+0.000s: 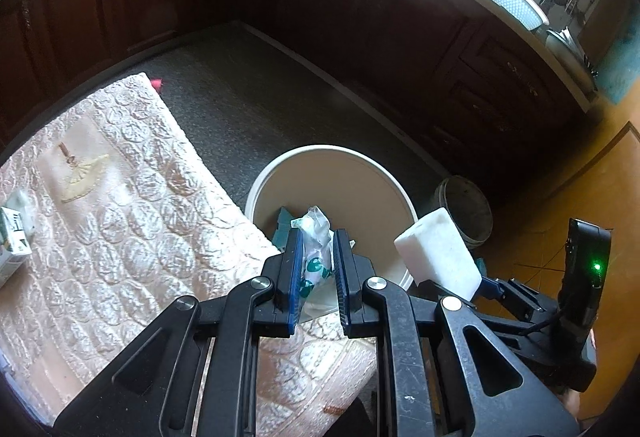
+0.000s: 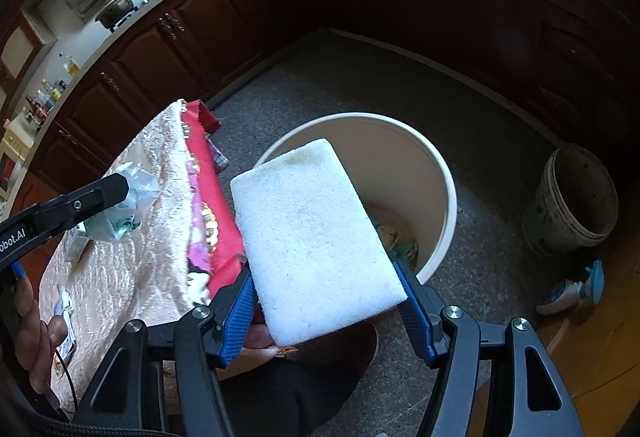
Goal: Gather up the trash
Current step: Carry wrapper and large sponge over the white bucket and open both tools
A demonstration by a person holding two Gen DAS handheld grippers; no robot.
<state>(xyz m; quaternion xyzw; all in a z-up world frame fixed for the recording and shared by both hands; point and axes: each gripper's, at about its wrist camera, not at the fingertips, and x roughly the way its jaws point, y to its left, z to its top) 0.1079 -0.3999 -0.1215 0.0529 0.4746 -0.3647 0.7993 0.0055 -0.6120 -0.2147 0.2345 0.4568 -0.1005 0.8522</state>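
Pinching a crinkly plastic wrapper (image 1: 316,249), the left gripper (image 1: 316,237) sits at the bench (image 1: 120,221) edge, near the white bucket (image 1: 320,153). The right gripper (image 2: 326,273) squeezes a white foam block (image 2: 316,233) over the bucket.

A crumpled clear plastic wrapper (image 1: 316,249) with green print sits pinched between the left gripper's (image 1: 316,237) blue pads, just short of the white bucket (image 1: 260,193); a white foam block (image 2: 312,237) lies tilted between the right gripper's (image 2: 326,277) fingers, over the bucket's near rim.
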